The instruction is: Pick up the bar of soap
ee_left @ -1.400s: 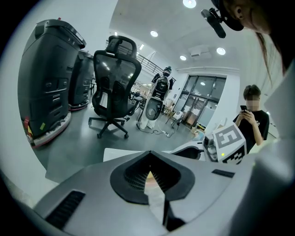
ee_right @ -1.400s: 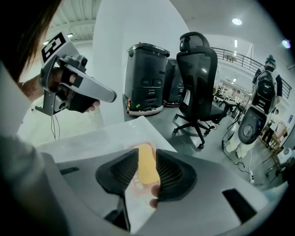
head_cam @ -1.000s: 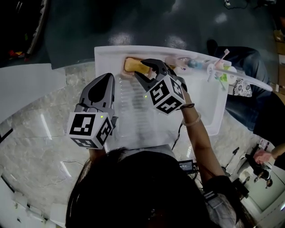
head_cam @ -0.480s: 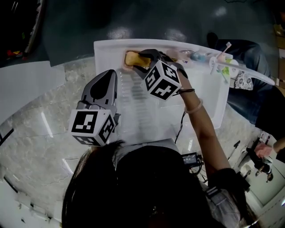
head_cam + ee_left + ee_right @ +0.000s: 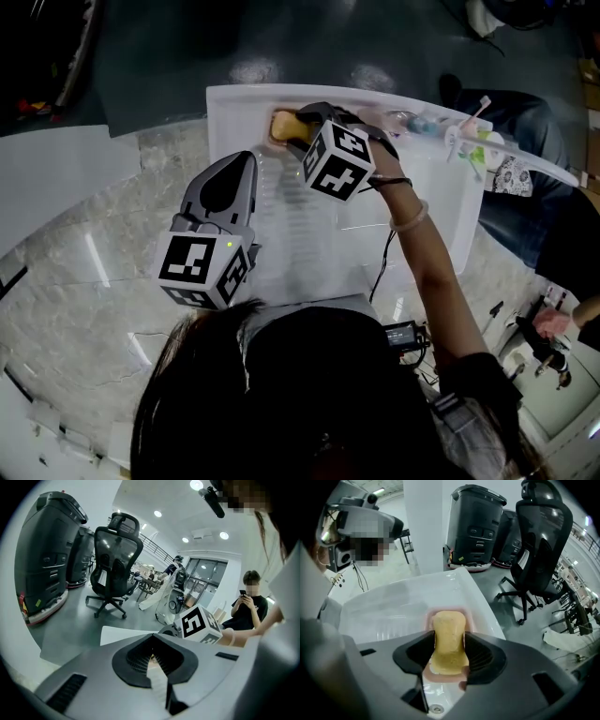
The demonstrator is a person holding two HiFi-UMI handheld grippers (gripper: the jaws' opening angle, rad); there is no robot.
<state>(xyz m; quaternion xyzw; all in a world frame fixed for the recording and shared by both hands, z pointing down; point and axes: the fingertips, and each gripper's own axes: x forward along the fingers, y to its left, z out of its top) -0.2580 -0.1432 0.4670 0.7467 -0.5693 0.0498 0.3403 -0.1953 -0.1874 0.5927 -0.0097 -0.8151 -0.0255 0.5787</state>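
The yellow bar of soap (image 5: 283,124) lies in a pink soap dish (image 5: 428,618) at the far left corner of the white basin (image 5: 223,105). In the right gripper view the soap (image 5: 448,625) runs lengthwise between the jaws. My right gripper (image 5: 302,128) reaches over it with its jaws opening, one on each side of the bar, which still rests in the dish. My left gripper (image 5: 238,167) hovers over the basin's near left part, jaws together and holding nothing.
The basin (image 5: 389,602) sits on a marble counter (image 5: 84,253). Toothbrushes and small toiletries (image 5: 461,139) stand at its far right. A drain hole (image 5: 436,708) shows just below the dish. People and office chairs (image 5: 115,555) are in the room beyond.
My right gripper has moved forward over the soap and its jaws now straddle the bar. The left gripper has drifted slightly to the right.
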